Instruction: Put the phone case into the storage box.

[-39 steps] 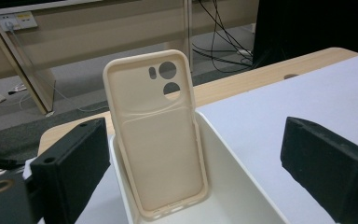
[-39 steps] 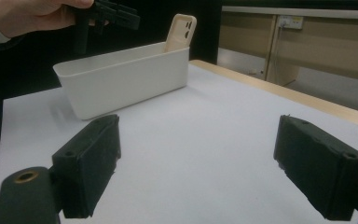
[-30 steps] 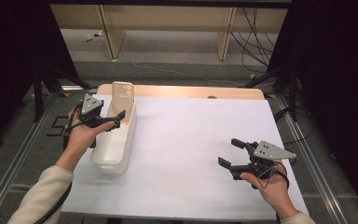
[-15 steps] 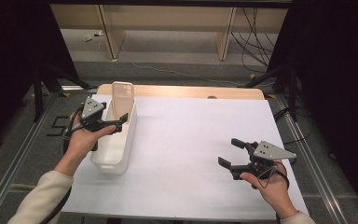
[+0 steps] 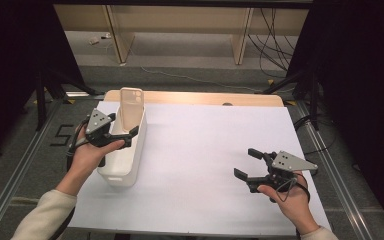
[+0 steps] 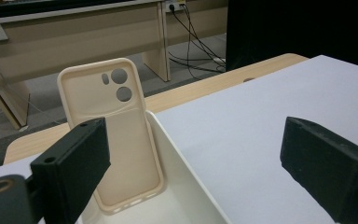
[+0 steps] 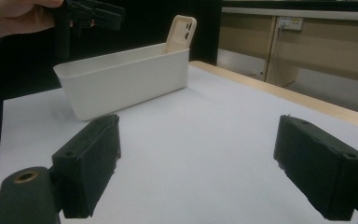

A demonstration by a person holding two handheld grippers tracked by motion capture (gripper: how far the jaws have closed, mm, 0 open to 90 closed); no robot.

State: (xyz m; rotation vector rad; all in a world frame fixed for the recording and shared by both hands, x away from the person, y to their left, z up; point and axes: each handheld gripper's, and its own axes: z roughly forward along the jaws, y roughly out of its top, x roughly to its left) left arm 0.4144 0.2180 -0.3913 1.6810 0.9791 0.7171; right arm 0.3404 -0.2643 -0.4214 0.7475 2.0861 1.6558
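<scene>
Now my left gripper (image 5: 122,131) hangs wide open over the white bin (image 5: 125,165), holding nothing. My right gripper (image 5: 247,165), lower right of the high view, gapes just as wide above bare white table (image 5: 205,145). At upper left, the beige phone case (image 5: 130,110) stands on end against the bin's far wall, long axis near upright, camera holes on top. Open sheet lies between both grippers.

phone case (image 5: 130,111): 1 | white bin (image 5: 125,167): 1 | claws: 2, left claw (image 5: 121,131), right claw (image 5: 246,163)
</scene>
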